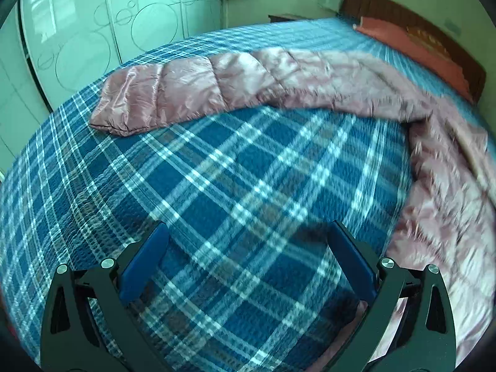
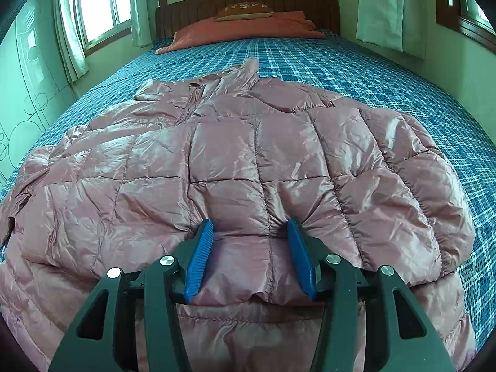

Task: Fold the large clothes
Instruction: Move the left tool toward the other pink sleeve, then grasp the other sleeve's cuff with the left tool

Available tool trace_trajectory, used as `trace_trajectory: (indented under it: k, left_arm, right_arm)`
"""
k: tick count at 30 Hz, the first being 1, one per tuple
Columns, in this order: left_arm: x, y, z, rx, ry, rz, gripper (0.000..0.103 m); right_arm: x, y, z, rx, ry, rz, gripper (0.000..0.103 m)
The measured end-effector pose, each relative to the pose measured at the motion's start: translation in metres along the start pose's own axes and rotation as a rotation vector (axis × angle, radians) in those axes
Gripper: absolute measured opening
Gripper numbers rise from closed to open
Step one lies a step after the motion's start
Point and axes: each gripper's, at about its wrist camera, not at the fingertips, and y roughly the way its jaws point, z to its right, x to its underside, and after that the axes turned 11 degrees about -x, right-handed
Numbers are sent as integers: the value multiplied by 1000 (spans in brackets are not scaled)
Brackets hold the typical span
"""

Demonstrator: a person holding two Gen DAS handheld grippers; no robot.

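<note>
The left gripper [image 1: 248,232] hovers over bare plaid bedspread [image 1: 217,170], its fingers spread wide with nothing between them. Ahead of it one sleeve [image 1: 161,96] of the pink puffer jacket [image 2: 248,161] stretches flat across the bed toward the wardrobe [image 1: 77,31]. To the right the jacket's body lies spread, collar toward the pillow [image 2: 241,28]. The right gripper [image 2: 250,232] sits on the folded-over right side, fingers half apart with a puff of quilted fabric between them; whether they pinch it I cannot tell. This looks like the sleeve-folding step: next, the left gripper likely needs the outstretched cuff, carried in over the body.
</note>
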Motion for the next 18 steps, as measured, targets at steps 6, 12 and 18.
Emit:
trace_trajectory:
  k: [6,12,18]
  left_arm:
    - [-41,32,-41,128,-198,-10,101]
    - [-77,66,-88,235,-430,35,94]
    - [-88,79,-116,229,-584,48,61]
  right_arm:
    - [1,-1,0,-2,2,7,50]
    - [1,-2,1,-3,0,8,50]
    - [2,-2,1,-3,-1,9,50]
